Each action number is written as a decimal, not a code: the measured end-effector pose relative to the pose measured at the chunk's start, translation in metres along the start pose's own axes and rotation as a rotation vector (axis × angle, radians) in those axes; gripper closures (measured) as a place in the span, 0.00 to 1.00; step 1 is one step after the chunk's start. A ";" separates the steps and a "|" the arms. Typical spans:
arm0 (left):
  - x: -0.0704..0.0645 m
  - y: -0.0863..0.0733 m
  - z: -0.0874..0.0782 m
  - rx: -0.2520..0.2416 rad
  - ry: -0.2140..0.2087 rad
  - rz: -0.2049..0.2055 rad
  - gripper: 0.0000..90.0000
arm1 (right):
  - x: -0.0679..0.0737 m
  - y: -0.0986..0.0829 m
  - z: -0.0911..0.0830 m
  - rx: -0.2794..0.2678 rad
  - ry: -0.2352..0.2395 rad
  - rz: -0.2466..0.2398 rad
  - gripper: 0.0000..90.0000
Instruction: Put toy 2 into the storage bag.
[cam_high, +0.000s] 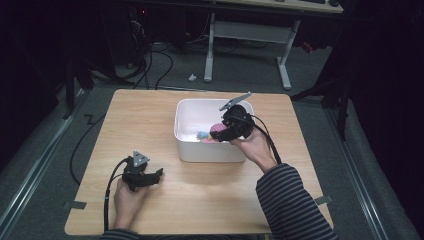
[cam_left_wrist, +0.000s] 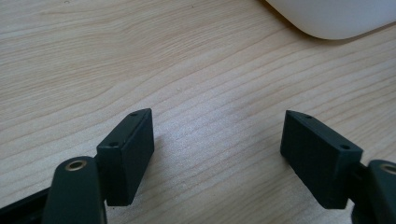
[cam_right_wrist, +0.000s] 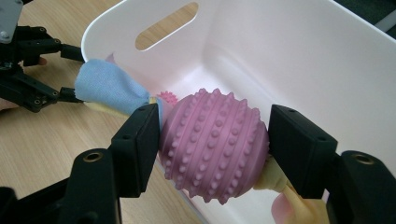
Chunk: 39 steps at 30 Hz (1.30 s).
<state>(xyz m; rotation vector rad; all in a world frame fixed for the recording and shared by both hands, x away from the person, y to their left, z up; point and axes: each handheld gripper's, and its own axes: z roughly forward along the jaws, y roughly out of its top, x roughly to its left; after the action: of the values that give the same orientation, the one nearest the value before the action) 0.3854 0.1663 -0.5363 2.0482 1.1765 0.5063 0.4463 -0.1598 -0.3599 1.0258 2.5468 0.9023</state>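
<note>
A pink knobbly ball (cam_right_wrist: 215, 144) with a blue cloth end (cam_right_wrist: 109, 88) and pale yellow pieces (cam_right_wrist: 289, 196) sits squeezed between the jaws of my right gripper (cam_right_wrist: 215, 112). In the high view the right gripper (cam_high: 220, 132) holds this toy (cam_high: 215, 133) just over the near side of the white bin (cam_high: 210, 152), blue end pointing left. My left gripper (cam_high: 159, 174) rests on the wooden table (cam_high: 150, 125) at the front left, apart from the bin. Its jaws stand wide apart in the left gripper view, left gripper (cam_left_wrist: 218, 116) with only bare wood between them.
The white bin (cam_right_wrist: 289, 46) has a slot handle in its end wall, and its rounded corner (cam_left_wrist: 336, 18) lies ahead of the left gripper. Cables trail from both grippers. A desk frame (cam_high: 250, 35) stands on the floor beyond the table.
</note>
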 end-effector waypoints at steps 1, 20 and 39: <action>0.000 0.000 0.000 -0.001 0.000 -0.001 0.29 | 0.000 0.000 0.000 0.001 0.002 0.006 0.39; 0.000 0.000 0.000 0.000 0.000 0.001 0.29 | -0.011 -0.033 -0.046 -0.146 -0.056 0.074 0.34; 0.000 0.000 0.000 0.000 -0.001 0.001 0.28 | -0.029 -0.091 -0.110 -0.268 -0.137 0.186 0.37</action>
<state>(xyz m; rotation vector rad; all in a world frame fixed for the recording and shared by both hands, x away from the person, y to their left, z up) 0.3854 0.1662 -0.5363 2.0493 1.1748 0.5060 0.3700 -0.2813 -0.3317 1.2057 2.1739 1.1432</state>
